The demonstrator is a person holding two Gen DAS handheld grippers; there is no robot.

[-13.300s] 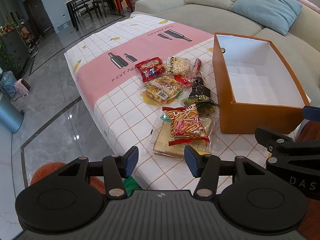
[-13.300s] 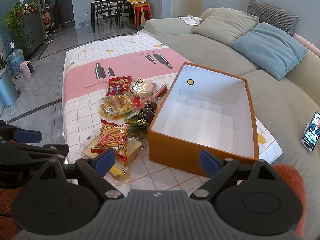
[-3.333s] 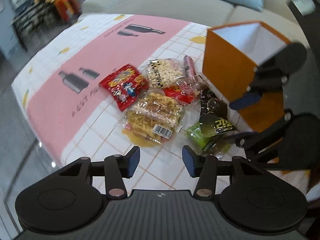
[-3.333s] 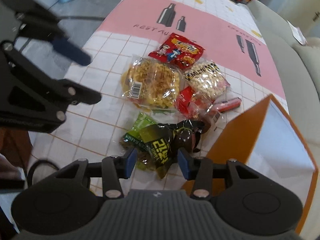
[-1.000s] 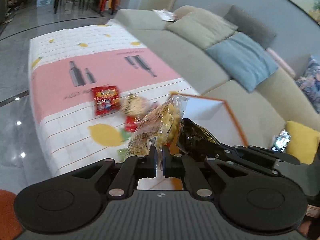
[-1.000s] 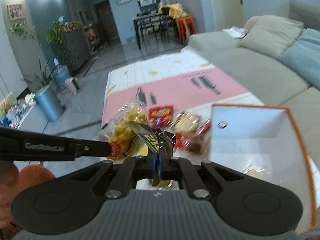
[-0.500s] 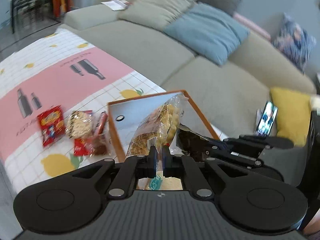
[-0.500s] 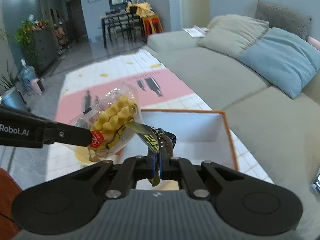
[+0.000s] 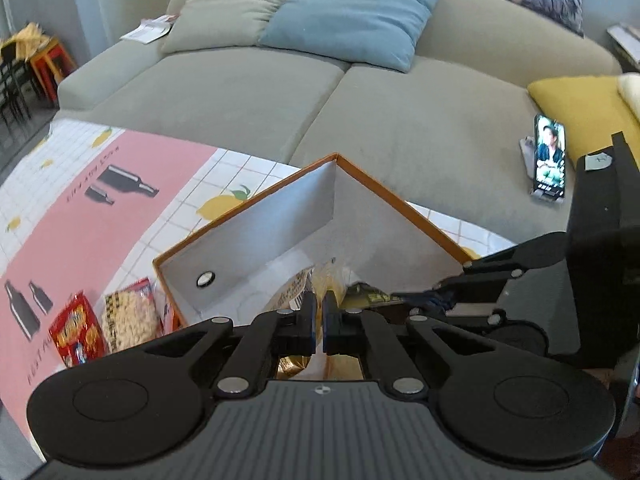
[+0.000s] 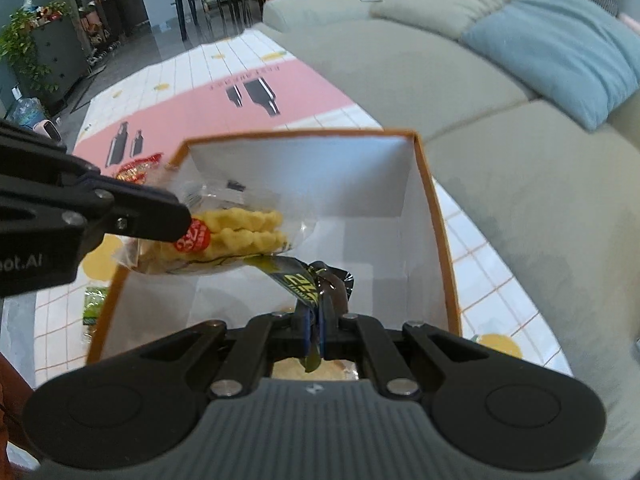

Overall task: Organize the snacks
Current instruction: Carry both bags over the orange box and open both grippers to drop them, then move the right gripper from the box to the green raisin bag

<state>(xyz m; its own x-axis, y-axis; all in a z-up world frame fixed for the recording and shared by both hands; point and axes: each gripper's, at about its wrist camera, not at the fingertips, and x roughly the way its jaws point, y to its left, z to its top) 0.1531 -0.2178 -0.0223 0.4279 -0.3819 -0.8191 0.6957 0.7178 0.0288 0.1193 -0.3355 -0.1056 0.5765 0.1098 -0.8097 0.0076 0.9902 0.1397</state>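
Sofa-side table (image 9: 132, 216), orange box (image 10: 436, 216) at its near corner: left gripper (image 9: 319, 322) clamped on waffle bag (image 10: 240, 232), right gripper (image 10: 315, 334) clamped on dark packet (image 10: 308, 280), both poised over box interior, apparently for dropping in.

Both grippers tilt steeply downward, side by side. The left gripper (image 9: 319, 322) is clamped tight; the right gripper (image 10: 315, 330) is pinched closed too.
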